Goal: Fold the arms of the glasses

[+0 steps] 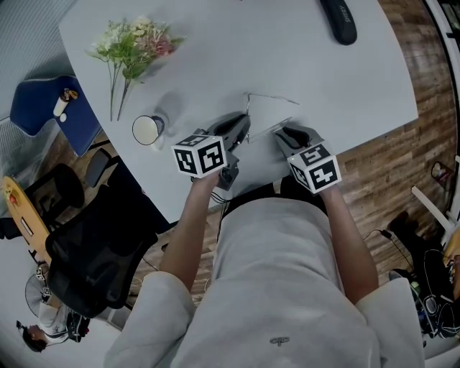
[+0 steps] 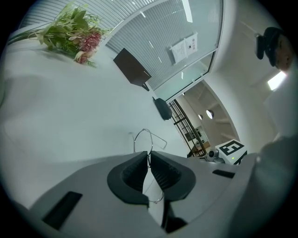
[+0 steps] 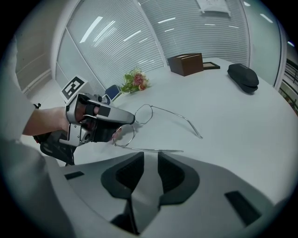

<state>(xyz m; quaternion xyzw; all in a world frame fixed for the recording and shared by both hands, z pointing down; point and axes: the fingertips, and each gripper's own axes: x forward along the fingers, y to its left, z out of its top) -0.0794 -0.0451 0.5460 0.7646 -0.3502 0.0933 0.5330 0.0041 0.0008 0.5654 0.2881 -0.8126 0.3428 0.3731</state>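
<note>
Thin wire-rimmed glasses (image 1: 273,97) lie open on the white table (image 1: 215,57), both arms spread out to the right. My left gripper (image 1: 246,126) is shut on the front of the frame. In the left gripper view its pads (image 2: 160,174) pinch the wire beside a lens rim (image 2: 145,129). My right gripper (image 1: 282,133) is just right of it, open and empty. In the right gripper view the near arm (image 3: 153,150) lies just past the right gripper (image 3: 150,158). The far arm (image 3: 179,114) reaches away across the table, and the left gripper (image 3: 132,120) holds the rims.
A bunch of flowers (image 1: 133,47) and a white cup (image 1: 147,130) sit to the left. A black glasses case (image 1: 339,20) lies at the far right, and a brown box (image 3: 186,63) stands farther back. The table's front edge is close under both grippers. A black chair (image 1: 86,259) stands at the lower left.
</note>
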